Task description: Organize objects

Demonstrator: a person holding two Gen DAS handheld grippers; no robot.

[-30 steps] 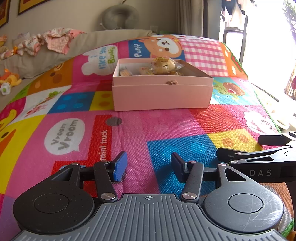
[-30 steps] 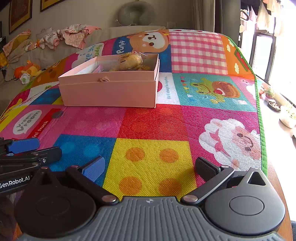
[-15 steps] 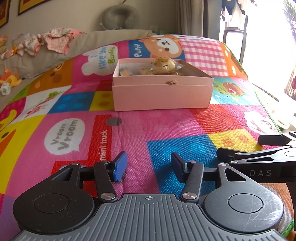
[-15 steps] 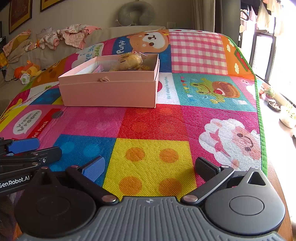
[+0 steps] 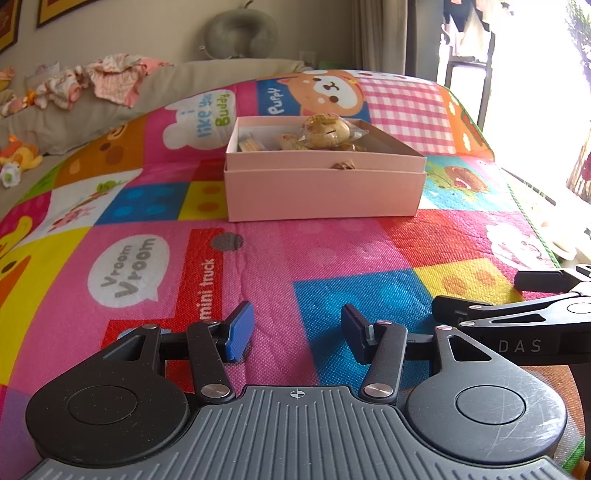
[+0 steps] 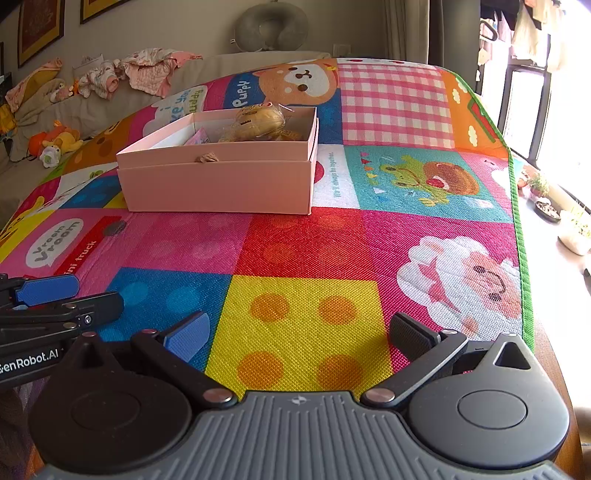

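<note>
An open pink box [image 5: 321,188] stands on the colourful play mat [image 5: 332,251], well ahead of both grippers; it also shows in the right wrist view [image 6: 218,184]. Inside lie wrapped buns or pastries [image 5: 327,129] [image 6: 260,118] and some small items at its left end. My left gripper [image 5: 297,330] is open and empty, low over the mat's near part. My right gripper [image 6: 299,332] is open wider and empty, beside the left one, over a yellow square.
The right gripper's fingers [image 5: 517,302] reach into the left wrist view from the right. The mat's green edge [image 6: 521,258] runs along the right. A sofa with clothes [image 6: 147,70], soft toys [image 6: 55,142] and a neck pillow [image 6: 271,22] stands behind.
</note>
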